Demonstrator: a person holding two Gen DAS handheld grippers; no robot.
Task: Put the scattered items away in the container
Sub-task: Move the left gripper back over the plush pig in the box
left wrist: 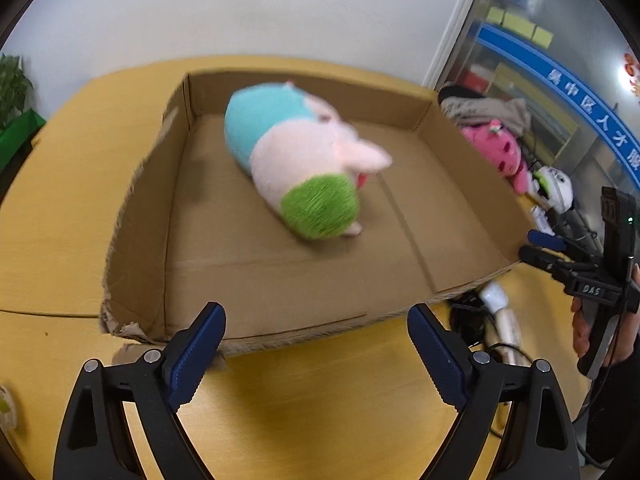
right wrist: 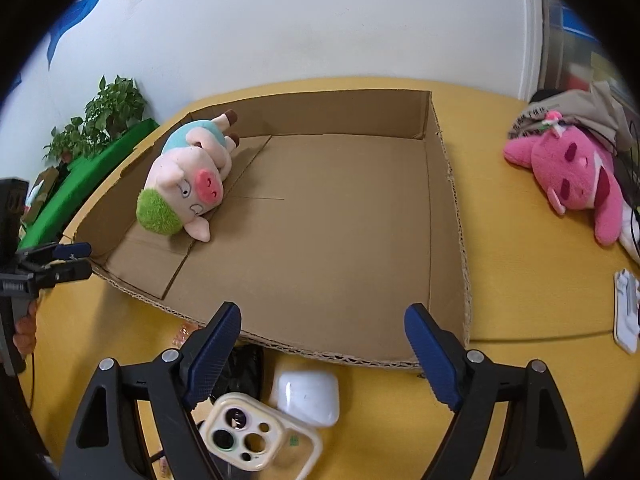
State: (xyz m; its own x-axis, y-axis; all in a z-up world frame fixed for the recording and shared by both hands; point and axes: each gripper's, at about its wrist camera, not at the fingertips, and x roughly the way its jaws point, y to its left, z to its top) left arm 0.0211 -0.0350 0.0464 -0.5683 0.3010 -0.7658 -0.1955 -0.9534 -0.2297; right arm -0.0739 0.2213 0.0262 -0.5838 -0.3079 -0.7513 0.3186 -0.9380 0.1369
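Observation:
A shallow cardboard box lies on the yellow table. A pig plush with green hair and blue shirt lies inside it, blurred in the left wrist view. A pink plush lies on the table right of the box. My left gripper is open and empty at the box's near edge; it also shows in the right wrist view. My right gripper is open and empty above a white earbud case and a phone case; it shows in the left wrist view.
A potted plant on a green stand stands at the far left. A grey cloth lies behind the pink plush. A white object lies at the right edge. Black cables and a dark item lie near the earbud case.

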